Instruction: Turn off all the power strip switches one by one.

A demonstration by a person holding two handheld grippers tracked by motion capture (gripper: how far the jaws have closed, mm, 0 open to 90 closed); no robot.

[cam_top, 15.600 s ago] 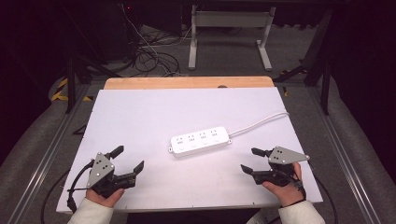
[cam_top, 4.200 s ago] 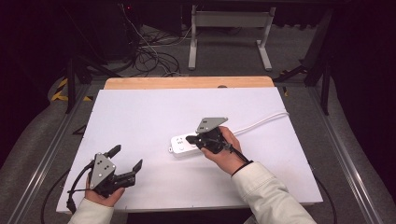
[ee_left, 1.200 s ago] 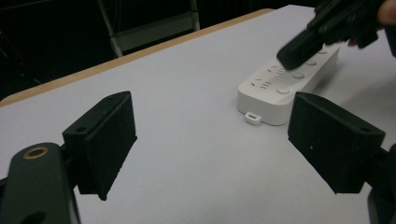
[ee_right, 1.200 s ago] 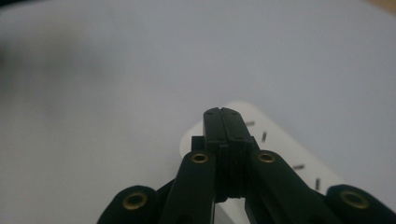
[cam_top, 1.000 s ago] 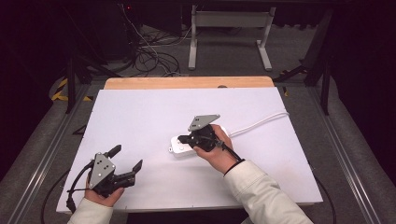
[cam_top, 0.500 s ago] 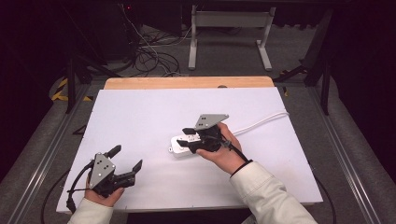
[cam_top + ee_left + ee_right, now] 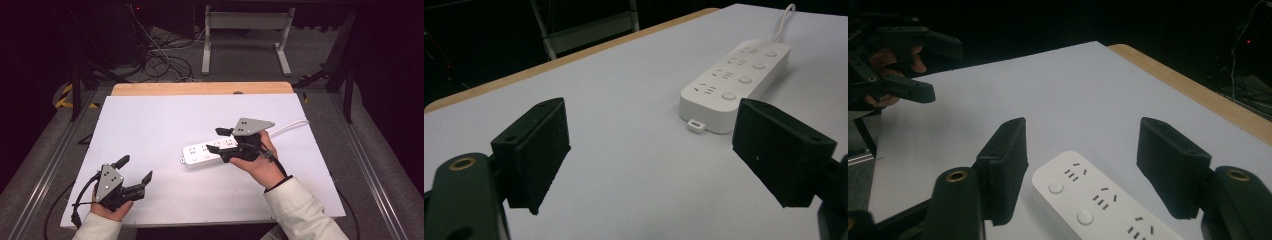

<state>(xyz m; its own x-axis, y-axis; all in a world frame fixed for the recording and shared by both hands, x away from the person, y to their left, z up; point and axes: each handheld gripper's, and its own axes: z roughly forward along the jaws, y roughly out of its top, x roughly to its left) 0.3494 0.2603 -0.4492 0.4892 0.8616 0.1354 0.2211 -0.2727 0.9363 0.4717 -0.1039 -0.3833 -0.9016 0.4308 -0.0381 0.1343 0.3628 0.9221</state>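
Observation:
A white power strip (image 7: 207, 151) lies flat near the middle of the white board (image 7: 150, 120), its cord (image 7: 292, 125) running off to the right. My right gripper (image 7: 218, 140) hovers just over the strip's right half. Its jaws have just been opening and now stand open, with the strip's sockets and round buttons (image 7: 1098, 200) below the gap and untouched by the pads. My left gripper (image 7: 134, 169) rests open at the board's front left with nothing in it. Its view looks across bare board to the strip's end (image 7: 736, 82).
A wooden table edge (image 7: 200, 88) borders the board at the back. Beyond it on the dark floor are tangled cables (image 7: 160, 55) and a metal stand (image 7: 245, 30). Metal rails run along both sides of the table. The left gripper (image 7: 898, 65) appears far off in the right gripper view.
My right gripper has drawn back to the right and lifted a little off the strip, and its jaws went from shut to open. The left gripper and the strip kept still.

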